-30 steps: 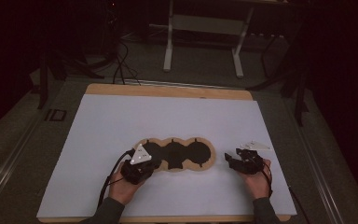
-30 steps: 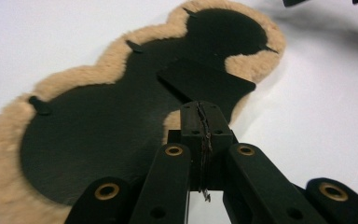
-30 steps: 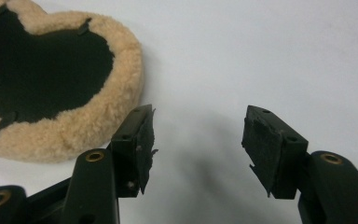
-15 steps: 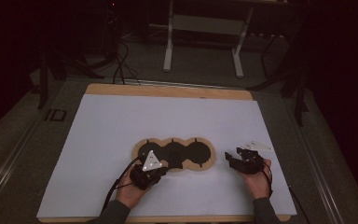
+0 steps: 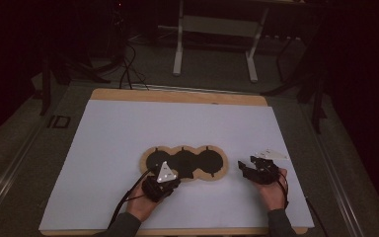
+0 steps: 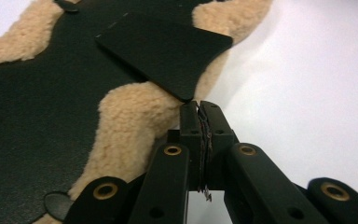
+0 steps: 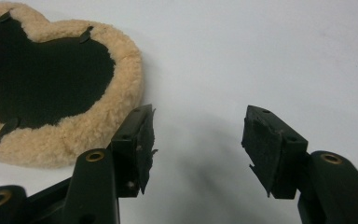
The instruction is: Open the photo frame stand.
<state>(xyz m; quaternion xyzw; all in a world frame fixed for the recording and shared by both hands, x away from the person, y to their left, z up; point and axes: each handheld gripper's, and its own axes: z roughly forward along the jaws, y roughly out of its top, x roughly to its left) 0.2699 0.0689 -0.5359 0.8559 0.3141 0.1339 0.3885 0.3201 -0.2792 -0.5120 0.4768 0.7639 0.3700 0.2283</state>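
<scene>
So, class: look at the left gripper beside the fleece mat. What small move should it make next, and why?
Probably open the jaws a little and ease forward onto the black flap. The left gripper is shut with nothing visibly between its pads, its tips just short of the flap's raised corner over the fleece mat. The right gripper stands open, apart from the mat, so it looks like no help yet.

White sheet (image 5: 128, 143) covering the middle of the frame, wooden board edge (image 5: 177, 96) above it, metal stand legs (image 5: 214, 47) at top centre, black cables (image 5: 128, 74) upper left.
</scene>
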